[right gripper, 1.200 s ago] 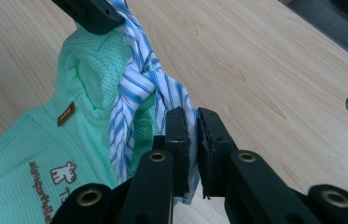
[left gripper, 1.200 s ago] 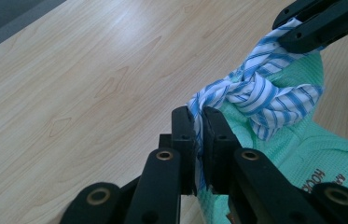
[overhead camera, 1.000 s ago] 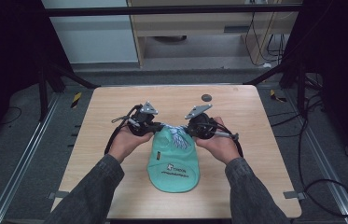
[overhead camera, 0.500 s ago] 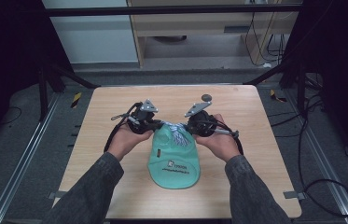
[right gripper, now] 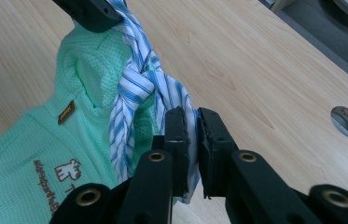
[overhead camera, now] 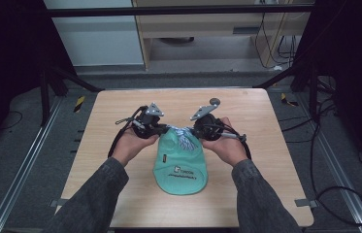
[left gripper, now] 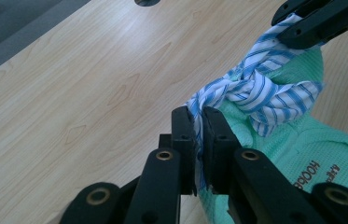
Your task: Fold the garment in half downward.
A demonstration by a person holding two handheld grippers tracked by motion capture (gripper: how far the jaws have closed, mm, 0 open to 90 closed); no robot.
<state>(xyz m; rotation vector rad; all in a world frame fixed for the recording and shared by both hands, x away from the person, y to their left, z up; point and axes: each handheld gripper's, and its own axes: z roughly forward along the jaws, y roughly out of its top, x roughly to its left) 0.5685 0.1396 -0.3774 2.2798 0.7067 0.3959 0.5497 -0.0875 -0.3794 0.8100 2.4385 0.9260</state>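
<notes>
Strap: your blue-and-white striped strap (left gripper: 255,91) is knotted at the top of the green bib (overhead camera: 181,162), stretched between your two grippers.
Bib: it lies flat near the middle of the worktop (overhead camera: 246,107), printed side up, rounded end toward you.
Left gripper (left gripper: 198,122): its fingers (left gripper: 183,135) are pressed together, pinching one end of the strap.
Right gripper (right gripper: 191,122): its fingers (right gripper: 211,140) pinch the other end, close beside the knot.
Hands: yours rest on either side of the bib's top.
Worktop: pale wood, with a round hole (right gripper: 346,121) near its far edge.
</notes>
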